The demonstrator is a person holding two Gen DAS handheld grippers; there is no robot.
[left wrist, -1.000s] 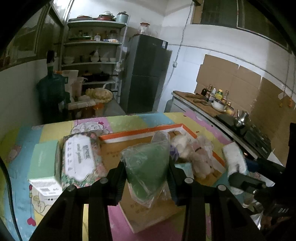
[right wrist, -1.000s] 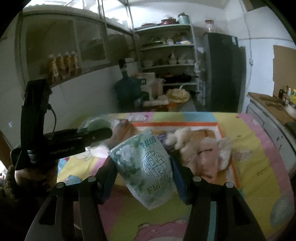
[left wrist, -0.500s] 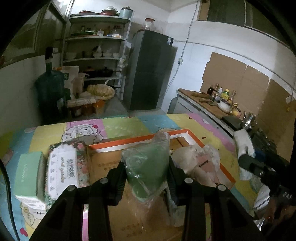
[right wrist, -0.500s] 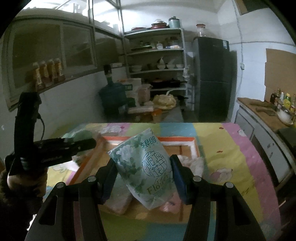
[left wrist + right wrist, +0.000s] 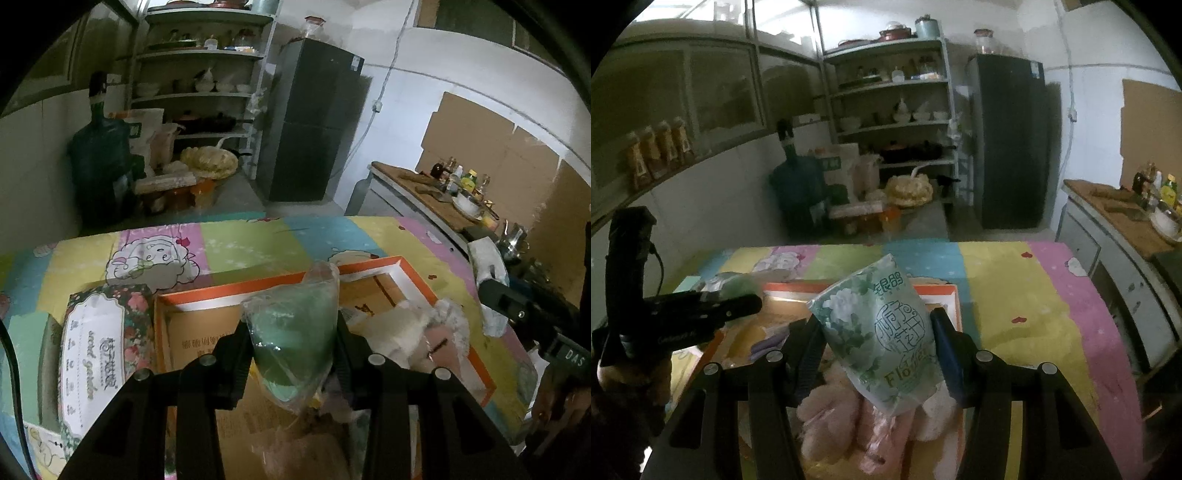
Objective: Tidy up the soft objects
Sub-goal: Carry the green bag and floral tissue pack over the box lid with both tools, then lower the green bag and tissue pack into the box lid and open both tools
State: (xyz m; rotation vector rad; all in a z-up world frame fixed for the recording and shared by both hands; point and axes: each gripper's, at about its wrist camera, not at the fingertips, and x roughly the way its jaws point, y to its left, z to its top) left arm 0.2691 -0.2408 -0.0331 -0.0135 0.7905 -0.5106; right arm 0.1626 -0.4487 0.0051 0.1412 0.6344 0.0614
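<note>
My left gripper (image 5: 293, 345) clamps a green bagged cloth (image 5: 291, 332) and my right gripper (image 5: 875, 347) clamps a floral tissue pack (image 5: 882, 332), both over the orange-rimmed box (image 5: 373, 264), where what look like plush toys (image 5: 857, 417) already lie; the flowered tissue pack (image 5: 98, 350) waits outside.

A dim kitchen with white walls: a white metal shelf rack (image 5: 897, 122) of dishes stands beside a tall dark refrigerator (image 5: 1010, 140). Brown cardboard sheets (image 5: 491, 147) cover the wall above a wooden counter (image 5: 424, 192). A dark green water jug (image 5: 101, 162) sits on the grey floor.
</note>
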